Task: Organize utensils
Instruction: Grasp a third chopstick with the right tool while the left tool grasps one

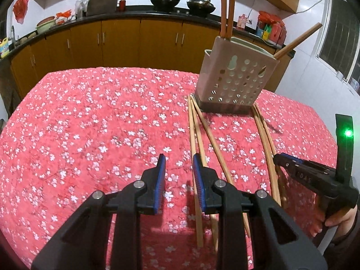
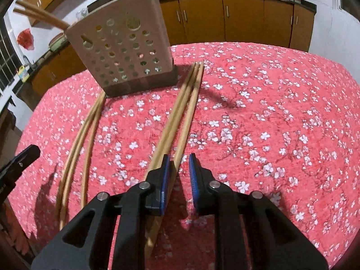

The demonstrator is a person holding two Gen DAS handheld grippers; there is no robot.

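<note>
A beige perforated utensil holder (image 1: 236, 76) (image 2: 126, 45) stands on a dark base at the far side of the table. Chopsticks (image 1: 227, 6) stick up out of it. Two loose groups of wooden chopsticks lie on the cloth in front of it. My left gripper (image 1: 179, 168) is open over bare cloth, and the left group (image 1: 198, 135) runs under its right finger. My right gripper (image 2: 179, 166) (image 1: 276, 157) is low over the right group (image 2: 186, 103) (image 1: 265, 135). One chopstick lies between its jaws beside the left pad, with a gap to the right pad.
A red cloth with white flowers (image 1: 90, 123) covers the table. Behind it run a dark counter with woks (image 1: 165, 2) and orange cabinets (image 1: 121, 40). A window (image 1: 337, 42) is at the right. A person's hand (image 1: 342, 218) holds the right gripper.
</note>
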